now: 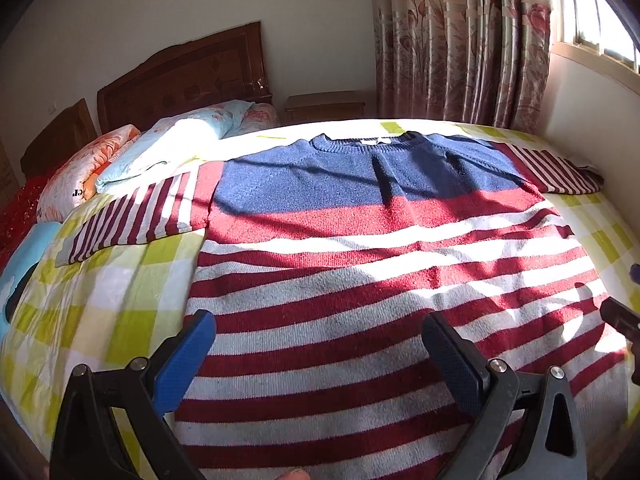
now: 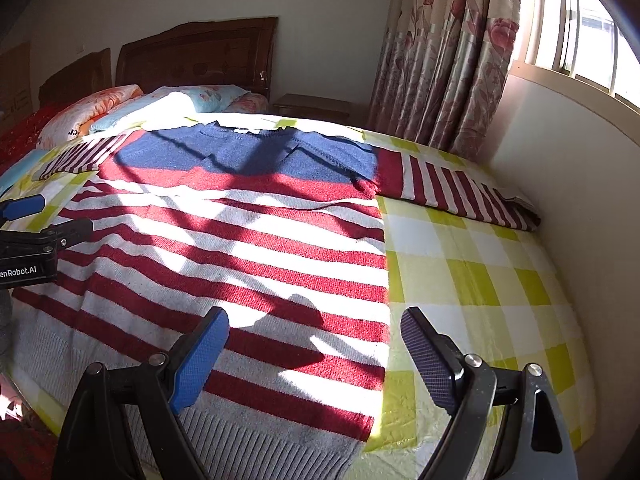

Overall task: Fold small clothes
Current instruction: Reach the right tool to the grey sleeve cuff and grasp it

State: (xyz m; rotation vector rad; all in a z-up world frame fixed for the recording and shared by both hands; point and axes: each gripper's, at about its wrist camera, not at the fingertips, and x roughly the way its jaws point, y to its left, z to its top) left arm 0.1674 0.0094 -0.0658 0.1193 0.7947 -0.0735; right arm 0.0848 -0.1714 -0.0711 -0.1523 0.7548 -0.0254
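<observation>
While flat, sweater (image 1: pixel 360 240) beneath both spread tools

Harsh sunlight from window (image 2: pixel 592 40), hard barred shadows, blown highlights, fisheye-warped edges

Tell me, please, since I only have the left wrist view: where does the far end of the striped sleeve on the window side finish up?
Observer: The right sleeve of the navy, red and white striped knitted sweater runs out flat, and its cuff ends against the white wall under the window.
Operator: Thank you. Is the right gripper over the sweater?
Observer: The right gripper is open and straddles the sweater's right side edge, one finger over the knit, the other over the yellow-green checked bedsheet.
Operator: And does the hem show?
Observer: Yes, the grey ribbed hem lies flat at the near edge of the bed.
</observation>
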